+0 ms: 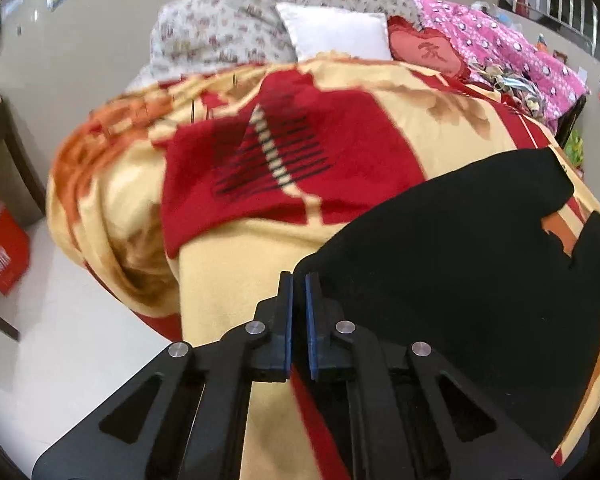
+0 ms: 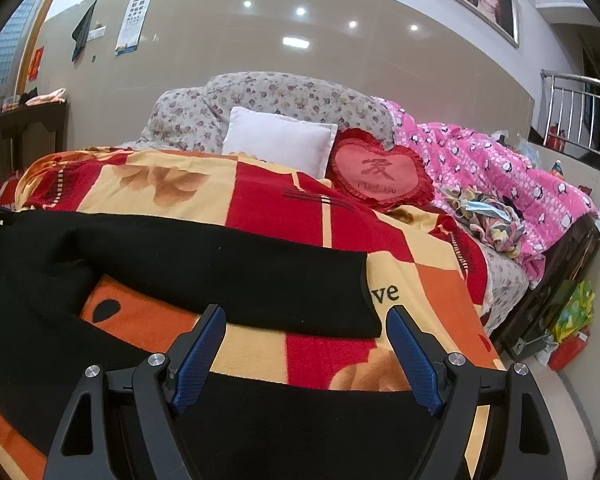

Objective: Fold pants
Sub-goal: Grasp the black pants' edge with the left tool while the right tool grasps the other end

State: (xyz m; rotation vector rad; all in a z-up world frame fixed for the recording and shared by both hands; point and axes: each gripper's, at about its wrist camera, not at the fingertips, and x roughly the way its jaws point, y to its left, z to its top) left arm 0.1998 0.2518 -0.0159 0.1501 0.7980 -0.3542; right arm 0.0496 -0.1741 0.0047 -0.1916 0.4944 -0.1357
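1. Landmark: blanket (image 2: pixel 260 196) (red, yellow and orange) covering the bed. All places below are given against it.
2. Pants (image 2: pixel 228 276), black, lie flat on the blanket's near part. One leg runs across it to a cuff end; a second dark stretch lies nearer the camera, with a strip of blanket showing between the two. Judged: spread flat so a fold can be made.
3. Left gripper (image 1: pixel 299 284): fingers clenched, blue pads nearly together. It sits at the pants' (image 1: pixel 460 264) edge, over yellow blanket (image 1: pixel 228 264). Whether cloth is pinched between the pads cannot be told; the gap looks dark, but the picture is blurred. Judged: closing here is meant to take a corner for lifting.
4. Right gripper (image 2: pixel 306 316): released, fingers wide apart, nothing between the pads. It hangs over the blanket strip, just short of the far leg's near edge. Judged: waiting or lining up for its own grip.
5. Right view only: the leg's full run and cuff, a heart cushion (image 2: pixel 380 176) and white pillow (image 2: pixel 280 140) at the blanket's far end, and a pink quilt (image 2: pixel 500 168) beside it.
6. Left view only: the blanket's side draping toward the floor (image 1: pixel 80 340), and the pants' other end.
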